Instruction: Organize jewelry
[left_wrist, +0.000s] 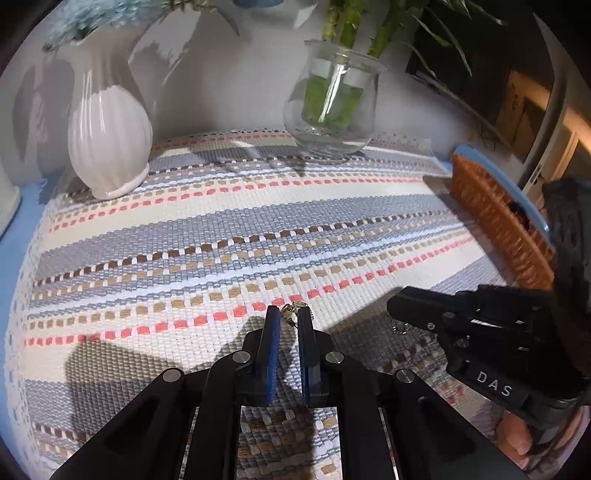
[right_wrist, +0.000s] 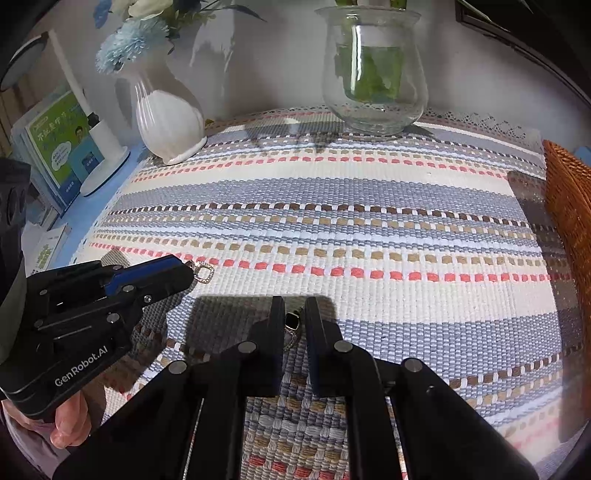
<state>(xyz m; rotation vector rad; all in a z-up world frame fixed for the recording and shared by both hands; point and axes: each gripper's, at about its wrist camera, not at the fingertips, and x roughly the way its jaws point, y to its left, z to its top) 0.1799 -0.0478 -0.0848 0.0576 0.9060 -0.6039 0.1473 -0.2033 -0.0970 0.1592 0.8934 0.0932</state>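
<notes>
Surface: blue desk (right_wrist: 74, 206), mostly under striped woven mat (left_wrist: 236, 221).
Mat, far edge: white ribbed vase (left_wrist: 109, 136) left; glass jar w/ green stems (left_wrist: 332, 103) centre.
Right edge: wicker basket (left_wrist: 491, 218).
Left, off mat: white stand (right_wrist: 105, 147), booklets (right_wrist: 59, 147).

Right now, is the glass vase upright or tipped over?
Upright. The glass vase stands on its base on the striped mat, mouth up, green stems inside.

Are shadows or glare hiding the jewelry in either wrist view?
Left wrist: earring sunlit at the left gripper tips, shadow behind. Right wrist: ring inside the right gripper shadow, dim but visible; fisheye bends the mat stripes.
</notes>
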